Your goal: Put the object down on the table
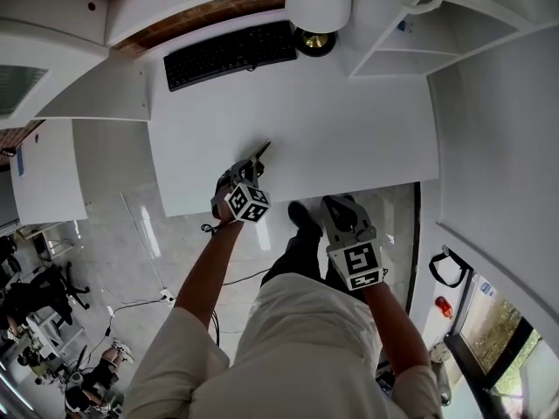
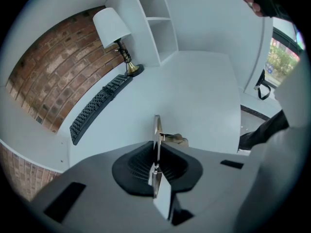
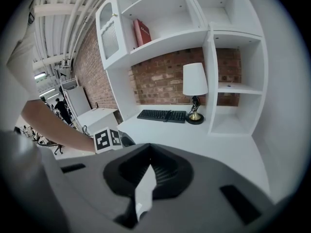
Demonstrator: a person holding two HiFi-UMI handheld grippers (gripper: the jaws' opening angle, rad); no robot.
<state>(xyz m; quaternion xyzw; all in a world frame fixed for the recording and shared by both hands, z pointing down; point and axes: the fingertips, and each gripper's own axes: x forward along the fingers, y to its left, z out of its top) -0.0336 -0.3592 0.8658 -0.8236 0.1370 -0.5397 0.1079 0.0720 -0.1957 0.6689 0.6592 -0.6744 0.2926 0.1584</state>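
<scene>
Left tool [image 2: 156, 148] clamping slim metal object [image 2: 157, 126], pointing away across table [image 2: 204, 91]

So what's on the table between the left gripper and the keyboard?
Nothing: the table between left gripper and keyboard is bare, per the head view.

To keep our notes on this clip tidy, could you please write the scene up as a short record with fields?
surface: white desk
back of desk: black keyboard, white-shaded lamp
left tool: shut on a thin metal object, held edge-on above the desk's near part
contact with desk: cannot tell whether the object touches it
right tool: shut, nothing in it, held off the desk's near edge by the person's legs
task stage: object not yet released
</scene>
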